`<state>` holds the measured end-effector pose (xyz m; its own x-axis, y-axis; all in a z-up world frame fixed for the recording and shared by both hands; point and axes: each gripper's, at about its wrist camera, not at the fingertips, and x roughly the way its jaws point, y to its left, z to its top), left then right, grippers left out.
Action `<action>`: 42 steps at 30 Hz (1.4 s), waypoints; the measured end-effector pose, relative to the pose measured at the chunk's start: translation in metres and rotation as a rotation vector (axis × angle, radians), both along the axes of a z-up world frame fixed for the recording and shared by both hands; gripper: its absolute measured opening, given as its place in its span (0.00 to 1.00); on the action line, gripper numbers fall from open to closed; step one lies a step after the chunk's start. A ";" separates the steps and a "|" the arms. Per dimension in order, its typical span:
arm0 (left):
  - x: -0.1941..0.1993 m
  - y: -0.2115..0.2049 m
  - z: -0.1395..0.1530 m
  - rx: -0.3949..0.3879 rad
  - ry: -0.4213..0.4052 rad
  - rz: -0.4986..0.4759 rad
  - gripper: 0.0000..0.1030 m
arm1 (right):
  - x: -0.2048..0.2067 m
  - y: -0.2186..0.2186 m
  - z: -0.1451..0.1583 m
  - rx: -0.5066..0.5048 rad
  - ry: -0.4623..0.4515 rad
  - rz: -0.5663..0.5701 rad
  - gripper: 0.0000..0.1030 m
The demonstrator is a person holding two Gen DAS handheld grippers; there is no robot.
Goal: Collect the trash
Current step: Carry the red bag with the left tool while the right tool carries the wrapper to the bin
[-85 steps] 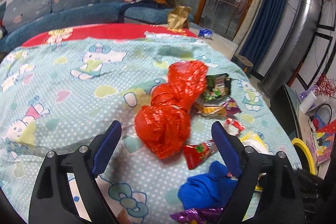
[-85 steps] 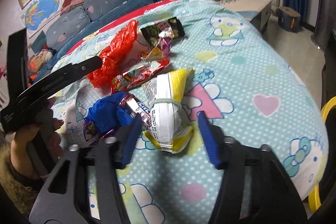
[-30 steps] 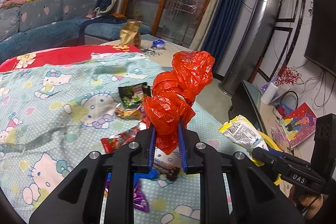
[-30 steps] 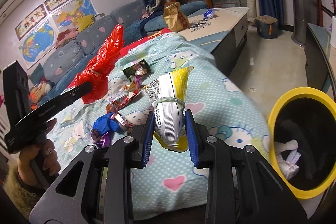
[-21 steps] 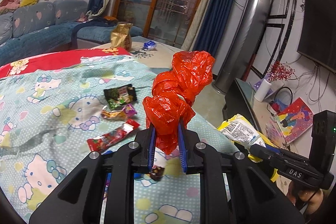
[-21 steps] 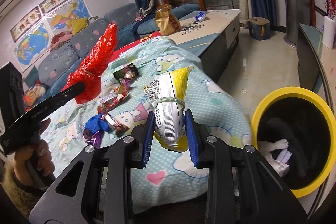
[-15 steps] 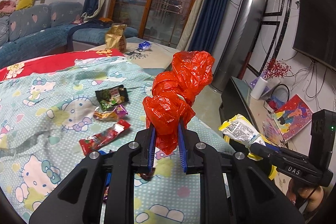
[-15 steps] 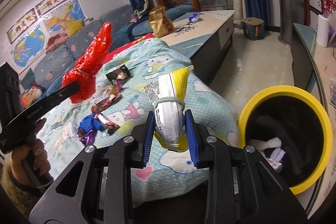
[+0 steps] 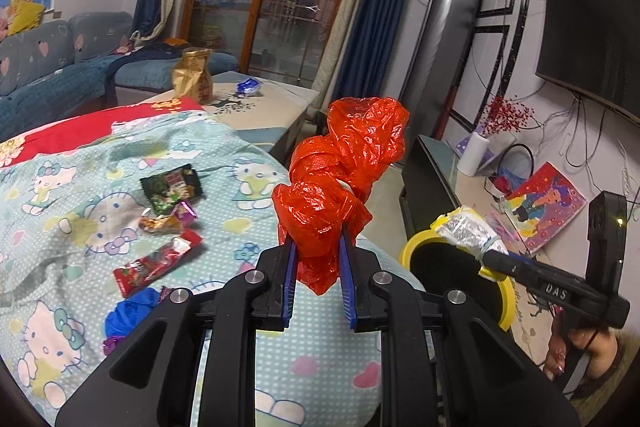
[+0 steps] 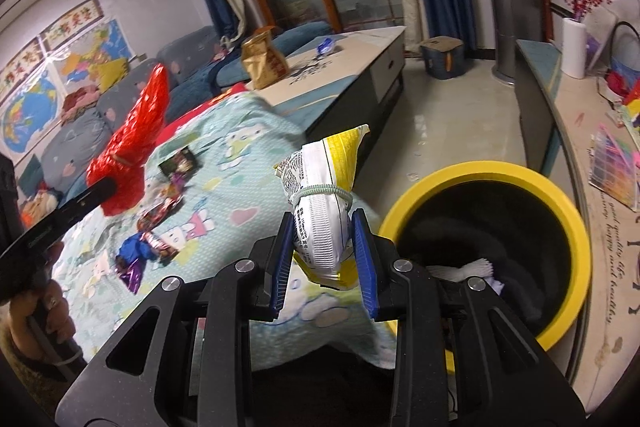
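My left gripper (image 9: 318, 269) is shut on a crumpled red plastic bag (image 9: 340, 183) and holds it up above the edge of the cartoon-print blanket (image 9: 80, 187). My right gripper (image 10: 323, 259) is shut on a white and yellow snack bag (image 10: 322, 215) tied with a rubber band, held beside the rim of a yellow trash bin (image 10: 492, 179) with some white trash inside. The bin (image 9: 412, 247) and the snack bag (image 9: 466, 227) also show in the left wrist view. The red bag (image 10: 132, 143) shows at the left of the right wrist view.
Several wrappers lie on the blanket: a dark green packet (image 9: 172, 187), a red wrapper (image 9: 154, 263), a blue bag (image 9: 128, 315). A low table (image 10: 340, 59) with a brown paper bag (image 10: 264, 59) stands behind. A TV bench (image 10: 560, 115) runs along the right wall.
Both grippers closed on their items, lifted them off the blanket and carried them right, toward the yellow bin. The bin now sits closer and larger in the right wrist view.
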<state>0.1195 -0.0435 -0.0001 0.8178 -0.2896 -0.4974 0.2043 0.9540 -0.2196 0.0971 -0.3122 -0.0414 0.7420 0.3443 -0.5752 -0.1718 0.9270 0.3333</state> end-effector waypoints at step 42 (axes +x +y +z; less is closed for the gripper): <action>-0.004 -0.143 -0.040 0.113 0.073 -0.313 0.18 | 0.005 -0.121 -0.009 0.038 0.014 -0.321 0.22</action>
<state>0.1154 -0.1865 -0.0404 0.6586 -0.4611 -0.5947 0.4790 0.8664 -0.1413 0.1021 -0.4332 -0.0507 0.8086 0.1151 -0.5770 0.1324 0.9199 0.3691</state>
